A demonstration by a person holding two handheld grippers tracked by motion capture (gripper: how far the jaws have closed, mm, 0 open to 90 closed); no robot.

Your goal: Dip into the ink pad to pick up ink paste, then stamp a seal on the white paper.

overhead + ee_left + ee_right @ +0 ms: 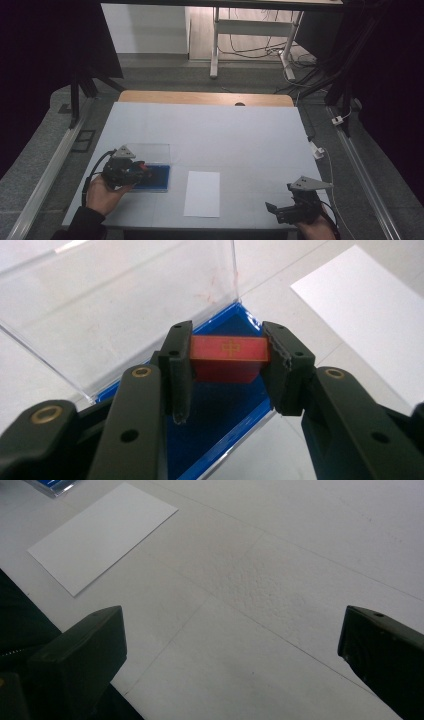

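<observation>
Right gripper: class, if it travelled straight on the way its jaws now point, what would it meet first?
Probably just the bare white table cover. The right gripper has open, empty jaws aimed across it; the white paper sheet lies off to the side of that line. Depth is hard to judge.

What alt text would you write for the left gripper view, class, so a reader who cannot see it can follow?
The left gripper clamps a small red block with a gold mark between its two black jaws, above the blue base of an open case. The clear lid stands raised behind, and a white sheet of paper lies on the table to the right.
</observation>
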